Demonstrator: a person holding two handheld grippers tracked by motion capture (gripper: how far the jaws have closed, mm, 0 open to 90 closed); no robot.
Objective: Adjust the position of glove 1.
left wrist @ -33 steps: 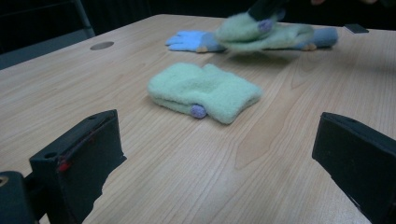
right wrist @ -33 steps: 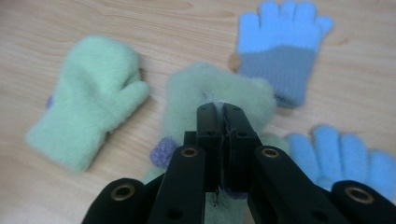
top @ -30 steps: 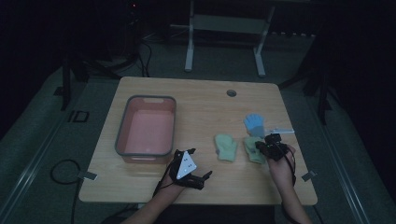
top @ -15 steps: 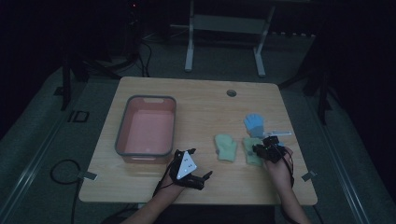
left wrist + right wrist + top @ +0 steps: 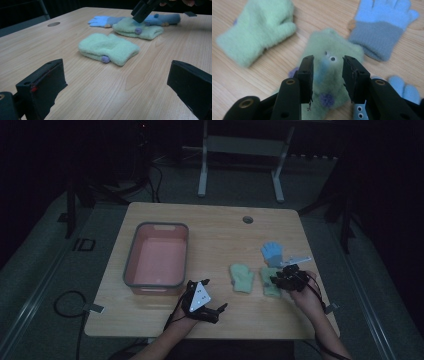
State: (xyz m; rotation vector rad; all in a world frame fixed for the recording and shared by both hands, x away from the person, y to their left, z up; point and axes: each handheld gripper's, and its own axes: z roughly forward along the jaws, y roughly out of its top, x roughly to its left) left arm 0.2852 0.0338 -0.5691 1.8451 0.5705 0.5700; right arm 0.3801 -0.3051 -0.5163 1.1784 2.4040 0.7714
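Fuzzy green mitten (image 5: 329,67) (googly eyes, purple pom-pom) lies beneath the part-open, empty right gripper (image 5: 327,75).

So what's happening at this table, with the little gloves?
A person holds a gripper in each hand. The right gripper hangs with its jaws apart over a green mitten, not yet closed on it. Another green mitten and a blue glove lie nearby. The left gripper rests open near a pink bin.

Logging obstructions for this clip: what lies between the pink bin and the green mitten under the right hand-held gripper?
Another green mitten lies on the table between the pink bin and that mitten, seen in the high view.
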